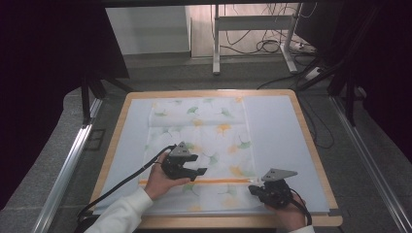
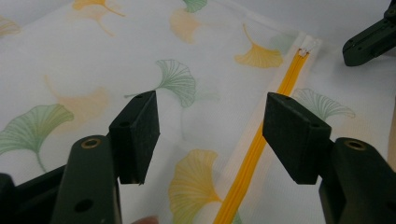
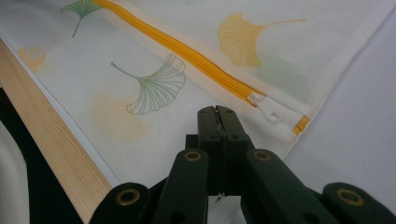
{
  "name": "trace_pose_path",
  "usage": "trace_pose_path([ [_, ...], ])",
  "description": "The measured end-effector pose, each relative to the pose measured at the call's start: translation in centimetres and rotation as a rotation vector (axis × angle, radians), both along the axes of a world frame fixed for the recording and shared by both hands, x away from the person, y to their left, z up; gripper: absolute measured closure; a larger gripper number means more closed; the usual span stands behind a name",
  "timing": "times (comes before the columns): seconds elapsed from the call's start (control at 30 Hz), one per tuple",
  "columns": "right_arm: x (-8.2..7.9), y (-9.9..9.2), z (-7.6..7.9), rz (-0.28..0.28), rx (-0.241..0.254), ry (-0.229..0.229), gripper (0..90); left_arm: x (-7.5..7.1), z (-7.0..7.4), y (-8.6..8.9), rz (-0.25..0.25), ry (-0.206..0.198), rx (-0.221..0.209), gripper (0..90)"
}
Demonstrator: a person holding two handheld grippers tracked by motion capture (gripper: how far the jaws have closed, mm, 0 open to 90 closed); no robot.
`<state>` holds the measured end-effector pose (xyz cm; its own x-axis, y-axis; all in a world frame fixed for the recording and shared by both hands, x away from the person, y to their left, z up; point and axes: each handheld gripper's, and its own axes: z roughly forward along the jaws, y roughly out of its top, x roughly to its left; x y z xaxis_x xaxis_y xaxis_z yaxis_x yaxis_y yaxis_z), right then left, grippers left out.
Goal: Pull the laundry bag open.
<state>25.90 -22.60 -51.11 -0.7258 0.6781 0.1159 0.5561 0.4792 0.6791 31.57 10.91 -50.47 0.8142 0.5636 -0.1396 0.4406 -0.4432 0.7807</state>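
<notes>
A white mesh cloth bag (image 1: 199,126) printed with green and yellow ginkgo leaves lies flat on the table. An orange zipper (image 1: 218,181) runs across its near part. My left gripper (image 1: 199,174) hovers over the zipper's middle, open, with nothing between its jaws (image 2: 210,126); the zipper (image 2: 261,144) passes under the right jaw. My right gripper (image 1: 252,188) is shut at the zipper's right end. Its tips (image 3: 217,112) rest on the cloth just short of the white zipper pull (image 3: 268,109). Whether they pinch any fabric I cannot tell. The right gripper's tip (image 2: 350,51) also shows beyond the pull (image 2: 303,50).
A pale blue mat (image 1: 277,136) covers the wooden table (image 1: 311,141), whose near edge (image 3: 51,140) runs close beside the bag. Grey floor, metal rails and a desk frame with cables (image 1: 262,43) lie beyond the table.
</notes>
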Motion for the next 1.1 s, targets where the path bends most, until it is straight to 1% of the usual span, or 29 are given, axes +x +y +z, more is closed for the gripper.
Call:
trace_pose_path([
  [0.1, -0.1, -0.1, -0.1, -0.002, -0.003, 0.006, 89.2, 0.0, -0.1, -0.7, -0.012, 0.001, 0.001, 36.0],
  [0.33, -0.2, -0.3, -0.2, -0.007, -0.005, 0.007, 89.1, 0.3, -0.1, -1.5, -0.022, 0.01, -0.002, 36.3],
  [0.53, -0.1, -0.2, -0.3, -0.004, -0.019, 0.015, 89.1, 0.5, -0.1, -2.8, -0.051, -0.007, 0.02, 37.1],
  [0.6, -0.1, -0.2, -0.3, -0.004, -0.021, 0.014, 89.2, 0.5, -0.1, -3.3, -0.057, -0.005, 0.01, 37.4],
  [0.63, -0.1, -0.2, -0.3, -0.002, -0.021, 0.012, 89.1, 0.5, -0.1, -3.3, -0.057, -0.005, 0.01, 37.6],
  [0.67, -0.1, -0.2, -0.2, -0.002, -0.02, 0.011, 89.2, 0.6, -0.2, -3.8, -0.063, 0.003, 0.014, 37.5],
  [0.7, -0.1, -0.2, -0.2, -0.002, -0.021, 0.01, 89.1, 0.6, -0.2, -3.9, -0.07, -0.003, 0.026, 37.5],
  [0.83, 0.0, -0.1, -0.3, -0.003, -0.025, 0.013, 89.2, 0.5, -0.3, -4.7, -0.085, -0.008, 0.025, 37.6],
  [1.1, 0.0, 0.0, -0.3, 0.001, -0.027, 0.014, 89.2, 0.3, -0.3, -5.8, -0.112, -0.009, 0.039, 37.3],
])
